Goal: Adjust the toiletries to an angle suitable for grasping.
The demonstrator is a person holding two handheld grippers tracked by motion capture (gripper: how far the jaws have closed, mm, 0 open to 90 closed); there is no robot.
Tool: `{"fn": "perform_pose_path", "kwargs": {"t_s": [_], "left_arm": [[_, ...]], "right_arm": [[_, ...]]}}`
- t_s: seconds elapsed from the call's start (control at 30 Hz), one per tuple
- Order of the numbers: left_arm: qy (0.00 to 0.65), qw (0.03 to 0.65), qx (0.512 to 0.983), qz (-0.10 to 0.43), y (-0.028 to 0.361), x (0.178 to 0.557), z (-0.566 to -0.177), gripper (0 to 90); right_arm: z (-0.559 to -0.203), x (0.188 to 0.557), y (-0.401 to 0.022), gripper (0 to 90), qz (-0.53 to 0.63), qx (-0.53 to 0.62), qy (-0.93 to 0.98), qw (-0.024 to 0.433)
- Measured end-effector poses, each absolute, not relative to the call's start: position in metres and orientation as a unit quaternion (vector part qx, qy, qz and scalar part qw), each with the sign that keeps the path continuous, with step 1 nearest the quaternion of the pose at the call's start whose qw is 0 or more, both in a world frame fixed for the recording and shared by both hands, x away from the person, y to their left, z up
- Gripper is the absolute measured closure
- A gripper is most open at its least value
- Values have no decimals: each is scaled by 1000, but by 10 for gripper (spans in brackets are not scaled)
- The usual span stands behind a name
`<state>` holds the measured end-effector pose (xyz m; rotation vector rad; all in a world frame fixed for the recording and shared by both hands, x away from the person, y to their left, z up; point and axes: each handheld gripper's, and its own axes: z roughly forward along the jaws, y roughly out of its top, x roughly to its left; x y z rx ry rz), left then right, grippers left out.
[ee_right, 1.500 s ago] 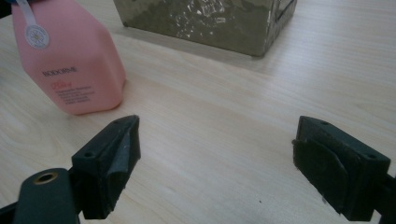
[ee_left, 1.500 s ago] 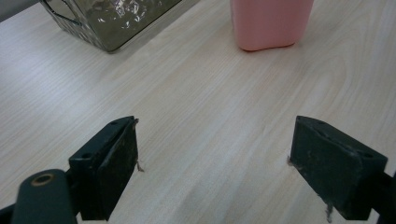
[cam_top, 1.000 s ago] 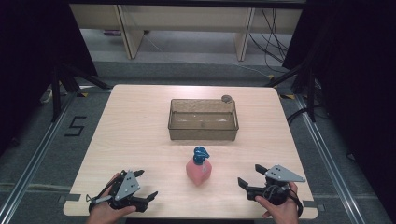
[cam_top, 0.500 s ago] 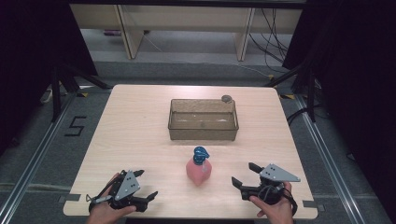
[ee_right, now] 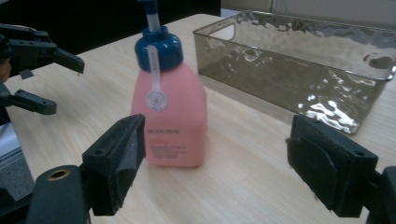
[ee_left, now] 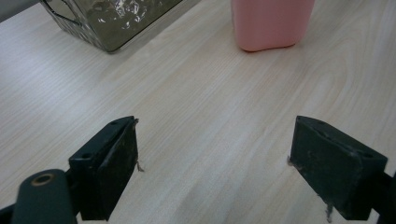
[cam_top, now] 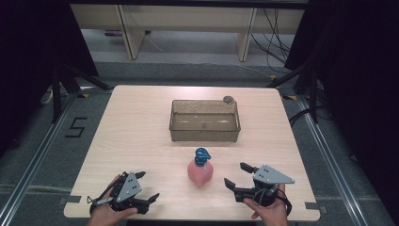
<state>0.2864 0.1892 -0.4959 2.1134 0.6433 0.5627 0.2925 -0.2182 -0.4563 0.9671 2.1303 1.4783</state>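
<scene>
A pink pump bottle (cam_top: 200, 172) with a blue cap stands upright on the near middle of the table. Just to its right, my right gripper (cam_top: 234, 174) points left at it, open. Its jaws have just been closing a little, and nothing is between them. In the right gripper view the bottle (ee_right: 173, 121) stands a short way ahead of the left jaw, apart from the gripper (ee_right: 219, 144). My left gripper (cam_top: 148, 184) rests open near the front left edge. In the left gripper view its jaws (ee_left: 217, 140) frame bare wood, with the bottle's base (ee_left: 271, 23) farther off.
A clear smoky plastic bin (cam_top: 204, 133) stands past the bottle at the table's middle, and its inside looks bare. A small grey object (cam_top: 228, 99) lies at the bin's far right corner. Dark floor and shelf legs surround the table (cam_top: 131, 127).
My right gripper has moved left, closer to the pink bottle. The left gripper, the bottle and the bin have stayed where they were.
</scene>
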Motion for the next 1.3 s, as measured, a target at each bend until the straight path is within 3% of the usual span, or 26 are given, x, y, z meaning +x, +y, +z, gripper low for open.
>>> {"fn": "perform_pose_path", "kwargs": {"t_s": [1.3], "left_arm": [[257,413,844,224,190,287,-497,148]], "right_arm": [[-450,318,-176,241,530,303,776,163]]}}
